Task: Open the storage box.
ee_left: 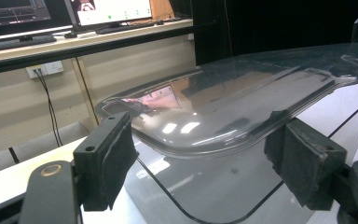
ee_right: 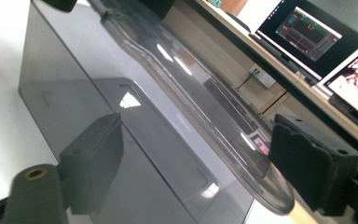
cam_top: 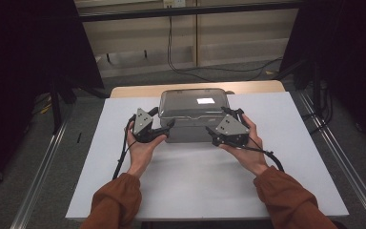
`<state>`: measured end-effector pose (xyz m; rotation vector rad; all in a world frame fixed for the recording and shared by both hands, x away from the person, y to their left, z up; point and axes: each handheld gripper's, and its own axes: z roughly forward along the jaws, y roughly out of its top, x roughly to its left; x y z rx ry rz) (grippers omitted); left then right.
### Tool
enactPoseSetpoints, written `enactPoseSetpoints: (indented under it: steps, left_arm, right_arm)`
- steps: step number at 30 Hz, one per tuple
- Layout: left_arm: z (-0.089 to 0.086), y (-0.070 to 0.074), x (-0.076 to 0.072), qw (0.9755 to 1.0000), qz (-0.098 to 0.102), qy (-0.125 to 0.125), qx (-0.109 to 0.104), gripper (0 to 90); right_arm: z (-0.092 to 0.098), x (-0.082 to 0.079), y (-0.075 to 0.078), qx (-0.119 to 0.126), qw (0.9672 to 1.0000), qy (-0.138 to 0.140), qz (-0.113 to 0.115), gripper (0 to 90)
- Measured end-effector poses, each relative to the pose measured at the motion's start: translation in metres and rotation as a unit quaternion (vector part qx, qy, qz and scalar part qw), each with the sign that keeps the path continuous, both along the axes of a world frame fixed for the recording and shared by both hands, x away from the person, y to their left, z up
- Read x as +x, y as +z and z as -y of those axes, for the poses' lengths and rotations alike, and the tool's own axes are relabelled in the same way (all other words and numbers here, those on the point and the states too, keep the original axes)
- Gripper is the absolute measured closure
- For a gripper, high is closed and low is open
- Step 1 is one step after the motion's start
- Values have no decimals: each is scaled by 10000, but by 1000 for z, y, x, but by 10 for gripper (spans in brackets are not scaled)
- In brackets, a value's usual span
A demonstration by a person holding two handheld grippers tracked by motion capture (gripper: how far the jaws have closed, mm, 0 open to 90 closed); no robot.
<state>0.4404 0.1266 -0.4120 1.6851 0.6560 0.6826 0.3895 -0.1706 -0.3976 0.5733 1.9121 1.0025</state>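
Note:
A grey see-through box (cam_top: 190, 130) with a clear lid (cam_top: 194, 102) stands at the back middle of the white table top (cam_top: 290, 157). My left gripper (cam_top: 167, 129) is at its front left corner. In the left gripper view, this gripper (ee_left: 200, 158) is open, its pads (ee_left: 107, 161) astride the lid's rounded corner (ee_left: 223, 107) above the box wall (ee_left: 205, 191). My right gripper (cam_top: 211, 134) sits at the front right corner. In the right gripper view it (ee_right: 191, 158) is open too, with the lid's rim (ee_right: 242, 154) and box wall (ee_right: 74, 88) between the jaws.
A wooden edge (cam_top: 133, 90) shows behind the white top. Black cables (cam_top: 190, 69) lie on the floor beyond. Metal rails (cam_top: 43, 167) run along both sides of the table. A desk with monitors (ee_right: 307, 32) stands behind the box.

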Motion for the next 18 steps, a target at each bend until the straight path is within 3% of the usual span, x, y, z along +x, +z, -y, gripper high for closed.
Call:
enactPoseSetpoints:
  steps: [2, 7, 13, 15, 18]
  left_arm:
    - [0, 0, 0, 10000, 6, -1, 0, 243]
    - [0, 1, 0, 10000, 29, -11, 11, 245]
    - [0, 1, 0, 10000, 12, 29, -14, 247]
    - [0, 1, 1, 9999, -79, 31, -124, 247]
    - [0, 2, 1, 9999, -1, 81, -77, 259]
  right_arm:
    - [6, 2, 2, 243, 9996, -1, -126, 149]
    - [15, 7, 4, 584, 9976, -103, -370, 74]
    - [32, 13, 2, 1183, 9899, -164, -760, 71]
    - [35, 16, 0, 1065, 9913, -126, -760, 6]
    - [39, 19, -2, 1253, 9890, -50, -787, 36]
